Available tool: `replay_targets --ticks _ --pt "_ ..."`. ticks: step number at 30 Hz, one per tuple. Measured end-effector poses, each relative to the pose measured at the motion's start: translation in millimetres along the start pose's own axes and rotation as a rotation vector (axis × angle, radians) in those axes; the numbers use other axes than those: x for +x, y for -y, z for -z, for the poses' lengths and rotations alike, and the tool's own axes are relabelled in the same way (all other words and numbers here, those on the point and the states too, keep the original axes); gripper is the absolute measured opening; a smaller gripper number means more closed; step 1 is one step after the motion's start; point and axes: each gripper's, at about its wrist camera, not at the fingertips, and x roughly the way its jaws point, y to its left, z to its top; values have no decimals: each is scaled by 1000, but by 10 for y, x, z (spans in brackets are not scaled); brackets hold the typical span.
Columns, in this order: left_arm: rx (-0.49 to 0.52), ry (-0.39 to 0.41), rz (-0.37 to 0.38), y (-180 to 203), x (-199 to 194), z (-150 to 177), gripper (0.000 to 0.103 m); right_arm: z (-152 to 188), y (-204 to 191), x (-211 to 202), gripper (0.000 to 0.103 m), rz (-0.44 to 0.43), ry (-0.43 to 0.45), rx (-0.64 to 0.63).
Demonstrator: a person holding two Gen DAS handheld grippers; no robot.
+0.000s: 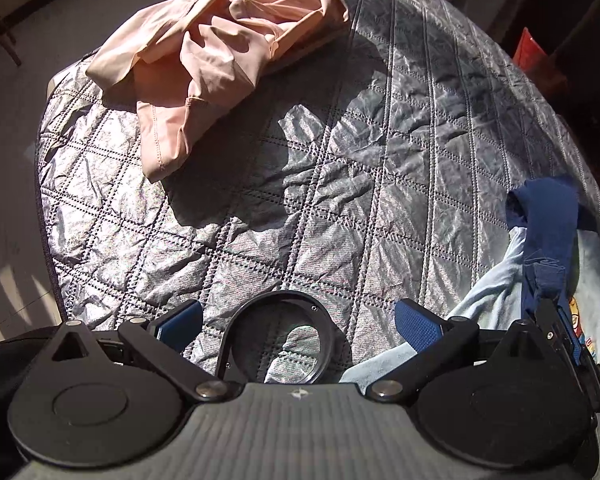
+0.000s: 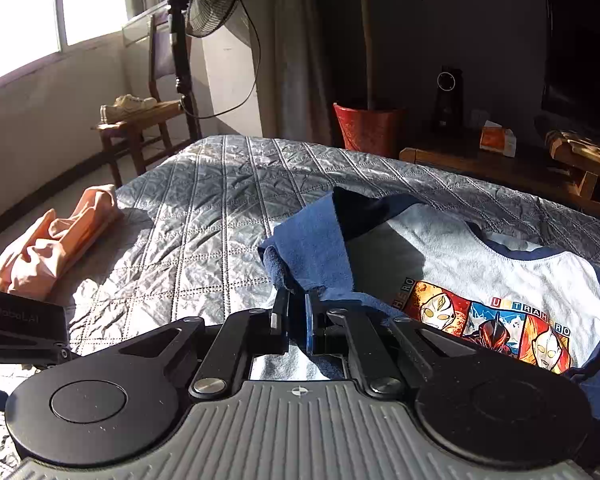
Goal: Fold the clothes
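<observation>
Right tool (image 2: 296,314) clenched on the dark blue sleeve (image 2: 312,248) of a pale blue T-shirt (image 2: 460,256) printed "ULTRAHERO" lying on the silver quilted bed (image 2: 204,216), left tool (image 1: 296,320) released above the quilt, crumpled peach garment (image 1: 204,60) at the far edge.

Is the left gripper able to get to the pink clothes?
Probably yes: the left gripper is open and holds nothing, and only bare quilted cover lies between it and the pink clothes.
</observation>
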Motion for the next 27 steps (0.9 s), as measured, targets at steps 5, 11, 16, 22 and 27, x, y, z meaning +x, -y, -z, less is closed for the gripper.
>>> replay_targets --ticks 5,11,16,22,27 --pt "16 -14 7 27 17 25 102 127 496 -922 6 72 237 346" --pt "37 -25 14 74 28 70 102 885 751 -1591 8 243 35 478" --pt "51 -28 18 110 37 104 102 1070 819 -1653 23 293 -92 369" --pt "95 -48 20 206 77 164 102 573 740 -1210 69 279 -105 -142" --pt "115 -56 28 270 79 192 102 456 662 -671 65 219 -198 -465"
